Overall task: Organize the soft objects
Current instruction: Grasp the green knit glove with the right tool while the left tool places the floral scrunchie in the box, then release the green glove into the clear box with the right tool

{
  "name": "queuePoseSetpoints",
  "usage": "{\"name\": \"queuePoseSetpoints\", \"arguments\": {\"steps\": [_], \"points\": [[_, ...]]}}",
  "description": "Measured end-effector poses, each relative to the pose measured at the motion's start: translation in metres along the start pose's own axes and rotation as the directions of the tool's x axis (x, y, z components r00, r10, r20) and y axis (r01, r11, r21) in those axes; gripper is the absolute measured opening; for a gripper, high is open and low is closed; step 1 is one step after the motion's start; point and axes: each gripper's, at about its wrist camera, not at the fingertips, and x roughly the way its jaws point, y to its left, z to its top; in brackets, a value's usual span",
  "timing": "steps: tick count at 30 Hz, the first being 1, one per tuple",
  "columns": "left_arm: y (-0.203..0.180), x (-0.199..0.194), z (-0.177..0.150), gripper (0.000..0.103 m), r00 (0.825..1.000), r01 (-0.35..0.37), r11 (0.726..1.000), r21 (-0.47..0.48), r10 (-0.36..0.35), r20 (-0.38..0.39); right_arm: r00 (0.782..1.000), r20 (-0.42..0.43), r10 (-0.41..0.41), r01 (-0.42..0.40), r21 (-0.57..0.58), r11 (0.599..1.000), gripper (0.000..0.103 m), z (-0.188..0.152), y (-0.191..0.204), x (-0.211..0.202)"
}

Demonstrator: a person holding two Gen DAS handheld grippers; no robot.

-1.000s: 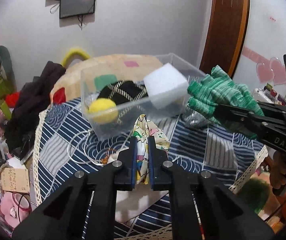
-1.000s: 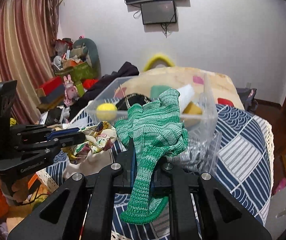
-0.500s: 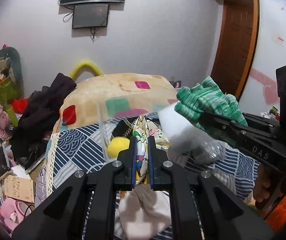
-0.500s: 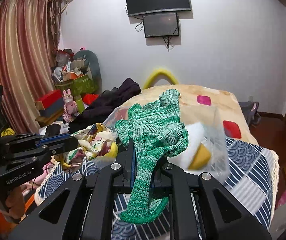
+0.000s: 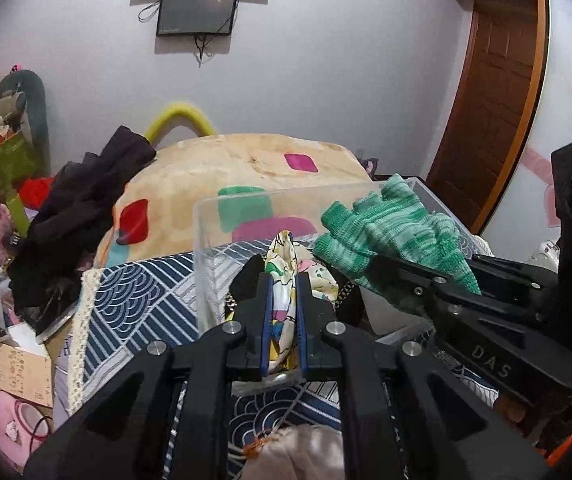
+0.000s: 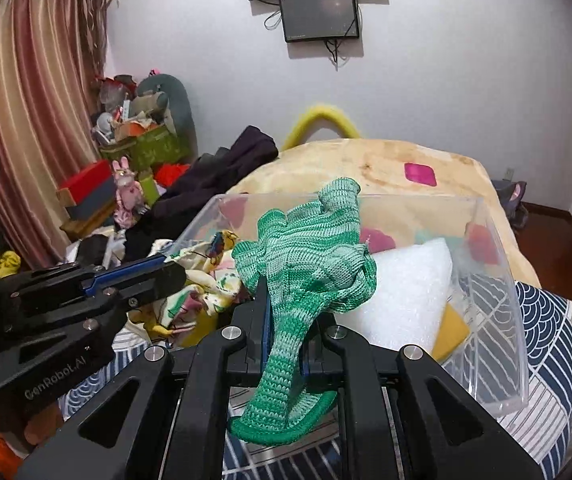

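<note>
Green glove [image 6: 306, 264] pinched in right gripper [image 6: 283, 320], floral cloth [image 5: 283, 280] in left gripper [image 5: 283, 312] — both over clear bin [image 6: 498, 280] rim.

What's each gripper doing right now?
Left gripper: closed on the patterned cloth.
Right gripper: closed on the green knit glove.

Both shots are evenly lit by soft indoor light, no hard shadows, just a bit of sheen on the clear plastic bin [image 6: 498, 312] beyond the fingers. Heavy fisheye bends the door frame [image 5: 498, 92] and curtain [image 6: 25, 120], with black vignette in the corners. The yellow arch [image 6: 322, 120] far behind looks smeared.
</note>
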Motion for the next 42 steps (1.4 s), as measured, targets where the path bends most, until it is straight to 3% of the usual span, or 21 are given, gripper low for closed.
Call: {"name": "queuePoseSetpoints", "arguments": {"steps": [1,3,7,10,14,17,21,23,26,30,34,37,42], "points": [[-0.001,0.003,-0.001,0.009,1.0,-0.004,1.0,0.009,0.004,-0.003,1.0,0.0,-0.008,0.008,-0.008,1.0,0.01,0.0,0.0,0.0],[-0.004,0.007,-0.003,0.02,1.0,-0.025,0.999,0.031,0.026,-0.006,1.0,-0.004,-0.028,0.028,-0.026,0.999,0.012,0.001,0.001,0.0],[-0.009,-0.001,-0.008,0.034,0.999,-0.032,0.998,0.051,0.032,0.02,0.998,0.004,-0.066,0.066,-0.037,0.997,0.044,-0.002,-0.002,-0.006],[-0.007,-0.009,-0.006,0.055,0.999,-0.029,0.999,0.045,0.027,0.039,0.997,0.025,-0.079,0.079,0.003,0.997,0.062,0.0,-0.014,-0.016],[-0.008,-0.026,-0.004,0.06,0.998,-0.024,0.998,0.059,0.02,0.061,0.994,0.05,-0.097,0.096,0.016,0.995,0.067,0.001,-0.021,-0.032],[-0.013,-0.039,-0.007,0.075,0.997,-0.043,0.995,0.088,0.037,0.073,0.988,0.085,-0.127,0.127,0.005,0.992,0.081,0.0,-0.019,-0.047],[-0.014,-0.056,-0.016,0.096,0.996,-0.05,0.995,0.092,0.043,0.084,0.982,0.126,-0.14,0.143,-0.014,0.99,0.089,-0.005,-0.017,-0.069],[-0.014,-0.062,-0.022,0.098,0.996,-0.047,0.995,0.092,0.04,0.076,0.98,0.133,-0.147,0.15,-0.018,0.989,0.098,-0.01,-0.017,-0.076],[-0.015,-0.066,-0.036,0.099,0.998,-0.054,0.993,0.101,0.051,0.039,0.977,0.136,-0.162,0.166,-0.019,0.986,0.102,-0.02,-0.02,-0.085],[-0.01,-0.06,-0.06,0.1,0.998,-0.022,0.997,0.068,0.026,-0.054,0.975,0.104,-0.196,0.199,-0.013,0.98,0.103,-0.033,-0.032,-0.085],[-0.005,-0.046,-0.084,0.1,0.99,0.0,1.0,0.025,0.004,-0.143,0.973,0.009,-0.233,0.232,0.024,0.972,0.103,-0.044,-0.05,-0.065],[-0.002,-0.033,-0.096,0.1,0.981,-0.018,1.0,0.004,0.018,-0.193,0.975,-0.081,-0.209,0.217,0.102,0.971,0.103,-0.05,-0.066,-0.047],[-0.004,-0.016,-0.109,0.1,0.963,0.03,0.999,-0.036,-0.039,-0.267,0.975,-0.153,-0.158,0.183,0.162,0.97,0.103,-0.053,-0.076,-0.026]]}}
